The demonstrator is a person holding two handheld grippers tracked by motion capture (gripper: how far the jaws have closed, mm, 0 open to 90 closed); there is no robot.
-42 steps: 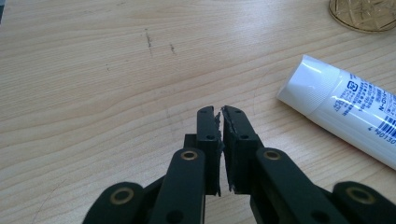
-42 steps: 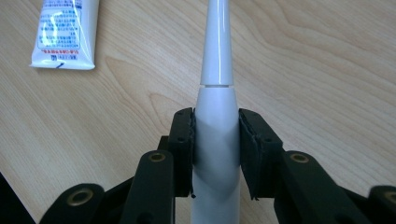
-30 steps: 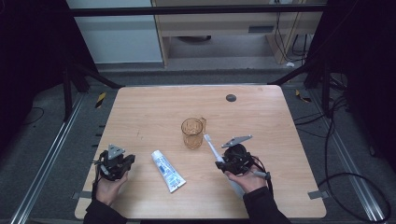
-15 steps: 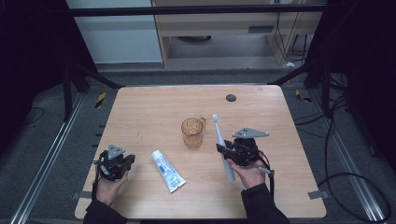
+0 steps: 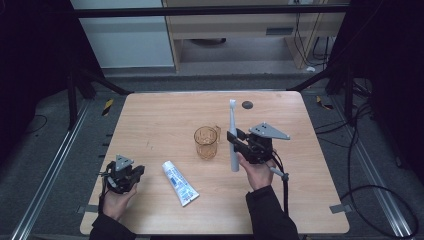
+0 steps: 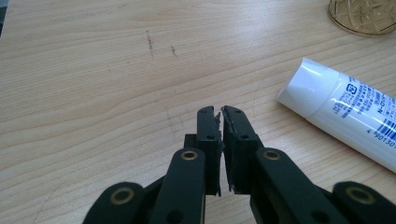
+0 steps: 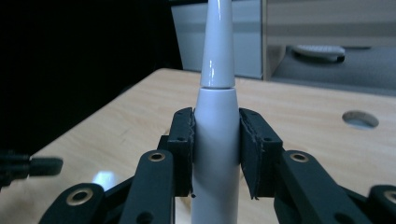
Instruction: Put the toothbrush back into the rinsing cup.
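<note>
While right gripper (image 7: 215, 154) pinches toothbrush (image 7: 217, 116), head cropped above | left gripper (image 6: 221, 116) pressed together, empty

Left tool (image 5: 134, 173) rests shut and low; right tool (image 5: 233, 139) is raised, clamped.

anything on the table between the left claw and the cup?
Yes: in the high view the toothpaste tube lies on the table between the left claw and the amber cup, touching neither.
</note>
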